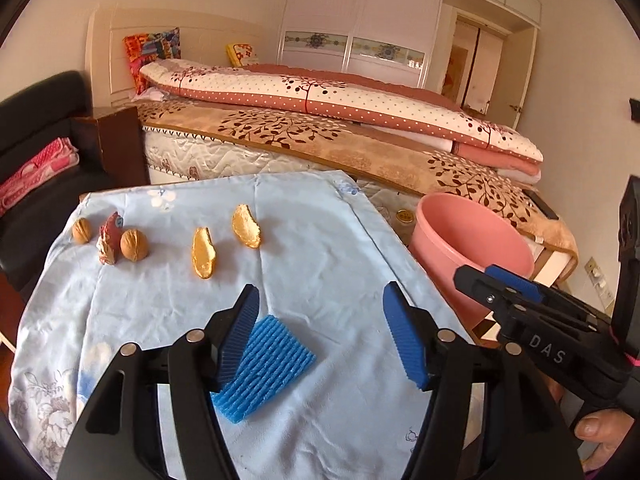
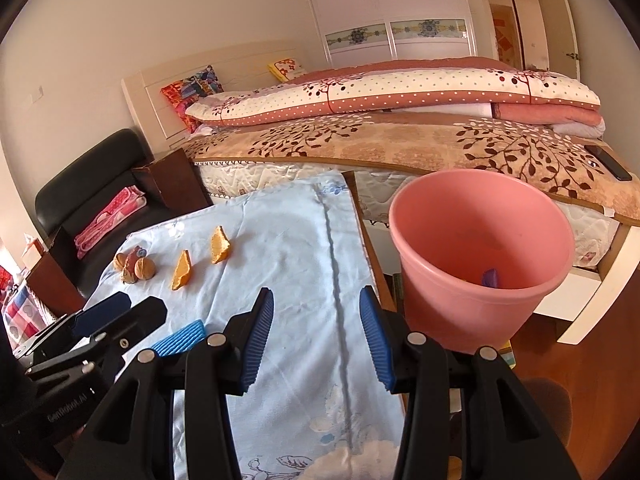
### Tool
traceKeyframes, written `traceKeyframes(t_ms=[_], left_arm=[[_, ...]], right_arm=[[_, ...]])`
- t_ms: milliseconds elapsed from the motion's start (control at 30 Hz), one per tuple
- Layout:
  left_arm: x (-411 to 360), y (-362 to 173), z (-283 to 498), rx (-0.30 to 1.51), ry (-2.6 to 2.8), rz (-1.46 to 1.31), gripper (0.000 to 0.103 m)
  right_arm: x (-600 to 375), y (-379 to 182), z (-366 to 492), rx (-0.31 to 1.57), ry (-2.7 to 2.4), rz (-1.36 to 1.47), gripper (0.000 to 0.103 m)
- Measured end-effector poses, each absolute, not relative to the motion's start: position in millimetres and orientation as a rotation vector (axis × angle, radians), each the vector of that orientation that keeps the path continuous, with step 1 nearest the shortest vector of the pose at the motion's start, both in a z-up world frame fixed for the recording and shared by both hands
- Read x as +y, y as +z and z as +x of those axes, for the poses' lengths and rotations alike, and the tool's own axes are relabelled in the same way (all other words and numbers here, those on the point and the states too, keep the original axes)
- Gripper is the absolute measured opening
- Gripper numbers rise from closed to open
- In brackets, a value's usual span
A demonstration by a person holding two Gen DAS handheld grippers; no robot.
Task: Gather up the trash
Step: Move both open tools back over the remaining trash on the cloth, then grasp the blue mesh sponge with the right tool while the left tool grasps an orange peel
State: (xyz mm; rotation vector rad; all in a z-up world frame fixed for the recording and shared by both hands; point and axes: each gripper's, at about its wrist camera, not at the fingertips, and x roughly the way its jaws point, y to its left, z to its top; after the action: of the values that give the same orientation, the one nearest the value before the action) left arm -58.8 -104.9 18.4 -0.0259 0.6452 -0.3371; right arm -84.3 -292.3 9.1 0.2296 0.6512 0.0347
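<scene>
A: Two grippers, both jaws wide, holding nothing. Left gripper (image 1: 320,320) sits over blue foam piece (image 1: 266,368), its left finger (image 1: 240,320) beside it.

B: Centre, then close gently. Pink bin (image 2: 480,264) is right, off the cloth; orange peels (image 1: 204,254) farther.

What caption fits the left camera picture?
Open left gripper hovers over ridged blue foam piece on pale blue floral cloth.

blue foam pad (image 1: 264,368): near edge hidden by gripper | bin scrap (image 2: 491,278): unidentifiable
</scene>
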Motion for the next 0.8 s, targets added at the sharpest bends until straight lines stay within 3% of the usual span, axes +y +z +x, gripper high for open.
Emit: traceKeyframes(t_ms=[233,800], left_arm=[[-100.7,19.2,-56.7,0.634,-0.274,-0.004,0.065],[-2.9,8.2,-37.8,0.673,-0.143,-0.036,0.065]], right_arm=[[-286.6,6.7,-81.7,0.659,0.056,0.228,0.044],[-214.3,-21.5,-60.3,0.845,0.382,0.087,0.044]])
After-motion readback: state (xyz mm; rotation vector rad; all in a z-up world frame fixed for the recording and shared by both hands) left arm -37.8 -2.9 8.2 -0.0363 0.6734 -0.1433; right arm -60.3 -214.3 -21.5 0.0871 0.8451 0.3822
